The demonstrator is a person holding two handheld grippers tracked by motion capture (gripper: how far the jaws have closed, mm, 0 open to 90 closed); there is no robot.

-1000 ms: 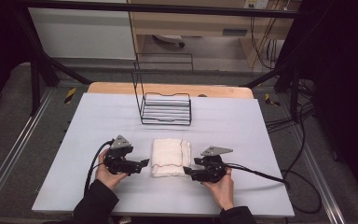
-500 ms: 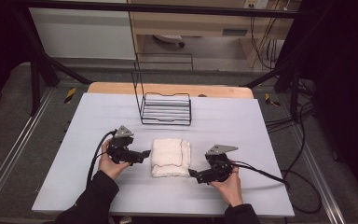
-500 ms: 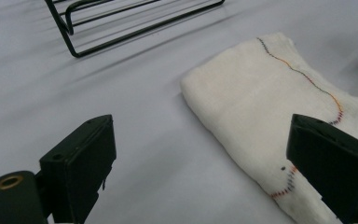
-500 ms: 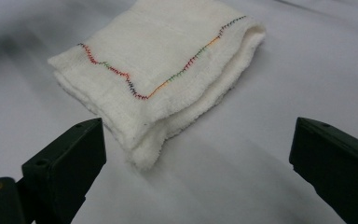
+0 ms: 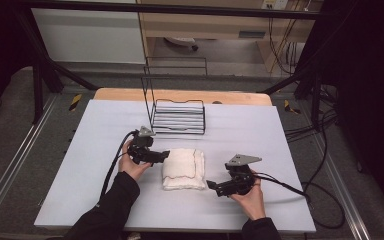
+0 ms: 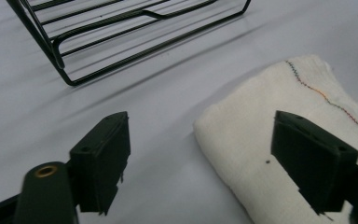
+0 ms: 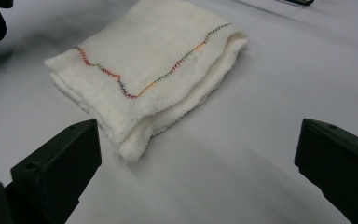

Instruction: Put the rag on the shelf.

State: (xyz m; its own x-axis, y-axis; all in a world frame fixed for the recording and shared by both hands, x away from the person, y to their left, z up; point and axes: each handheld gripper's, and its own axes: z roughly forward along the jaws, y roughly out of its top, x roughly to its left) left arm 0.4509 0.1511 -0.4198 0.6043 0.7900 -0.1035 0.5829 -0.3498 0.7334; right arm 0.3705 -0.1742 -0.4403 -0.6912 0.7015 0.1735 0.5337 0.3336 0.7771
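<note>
I see a pale grey tabletop (image 5: pixel 260 145) with a light wooden strip along its far edge, grey floor and dark frame posts around it. A black wire rack (image 5: pixel 178 116) stands toward the far middle. Near the table's centre lies a folded white cloth with multicoloured stitching (image 5: pixel 183 168), its long axis running from near to far, the folded layers open toward my right gripper (image 5: pixel 211 185). That gripper sits just beside the cloth's near right corner, jaws wide apart. My left gripper (image 5: pixel 164 155) is at the cloth's far left edge, jaws also wide, holding nothing.
</note>
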